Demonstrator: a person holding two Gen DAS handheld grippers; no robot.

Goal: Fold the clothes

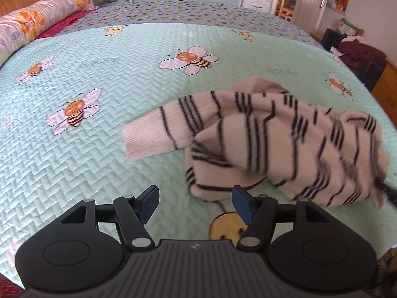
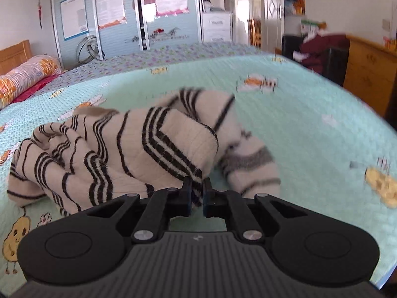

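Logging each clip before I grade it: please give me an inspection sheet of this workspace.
Surface: mint-green quilted bedspread with bee prints.
Job's things: cream knit sweater with black stripes, crumpled, one sleeve lying out flat.
Clutter: nothing seen on the bedspread.
Grippers: left gripper open and empty; right gripper pinching a fold of the sweater.
Cables: nothing seen.
Surroundings: floral bolster pillow, blue sliding wardrobe, wooden cabinet.
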